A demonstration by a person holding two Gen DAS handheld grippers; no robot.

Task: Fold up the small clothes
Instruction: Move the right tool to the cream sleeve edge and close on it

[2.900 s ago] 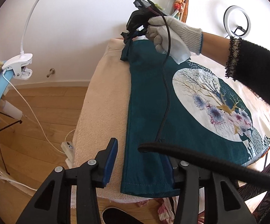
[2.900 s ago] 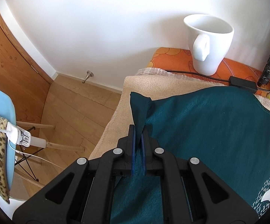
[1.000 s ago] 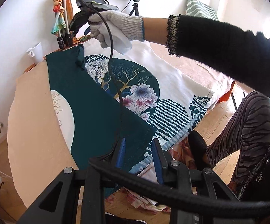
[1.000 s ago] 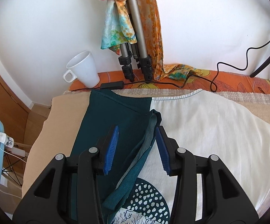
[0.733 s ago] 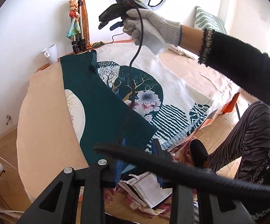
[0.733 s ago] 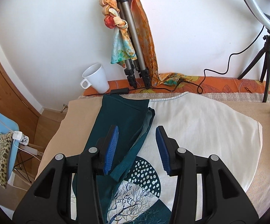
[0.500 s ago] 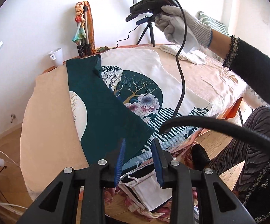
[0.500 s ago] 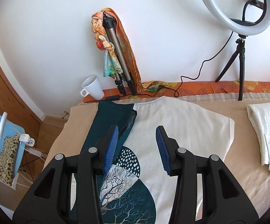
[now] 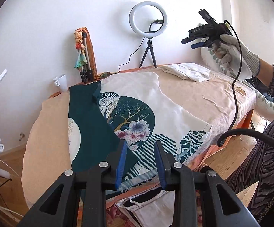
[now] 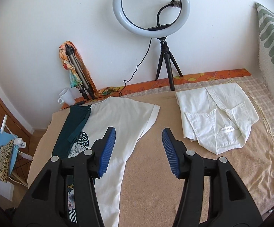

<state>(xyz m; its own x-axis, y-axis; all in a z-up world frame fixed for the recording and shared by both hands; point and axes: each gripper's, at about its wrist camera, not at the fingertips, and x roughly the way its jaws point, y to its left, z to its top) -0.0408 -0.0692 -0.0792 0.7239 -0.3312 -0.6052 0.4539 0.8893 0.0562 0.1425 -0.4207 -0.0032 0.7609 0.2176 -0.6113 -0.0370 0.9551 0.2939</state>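
Note:
A white and teal printed T-shirt (image 9: 137, 109) lies flat on the beige-covered table (image 9: 203, 98). Its left side is folded inward, showing a teal panel (image 9: 86, 121). The shirt also shows in the right wrist view (image 10: 125, 124). My left gripper (image 9: 139, 147) is open and empty above the shirt's hem at the table's near edge. My right gripper (image 10: 138, 138) is open and empty, raised high above the table beyond the shirt's right sleeve (image 10: 152, 113). It also shows in the left wrist view (image 9: 191, 42), held in a gloved hand.
A folded white shirt (image 10: 216, 113) lies at the back right. A ring light on a tripod (image 10: 152, 7), a wrapped tripod (image 10: 76, 70) and a white mug (image 10: 66, 96) stand along the wall. Clothes (image 9: 140, 208) hang below the near edge. A striped cushion (image 10: 273, 43) is right.
Both grippers let go of the folded left side of the shirt. My right gripper rose and swung right, away from the shirt. My left gripper drew back slightly.

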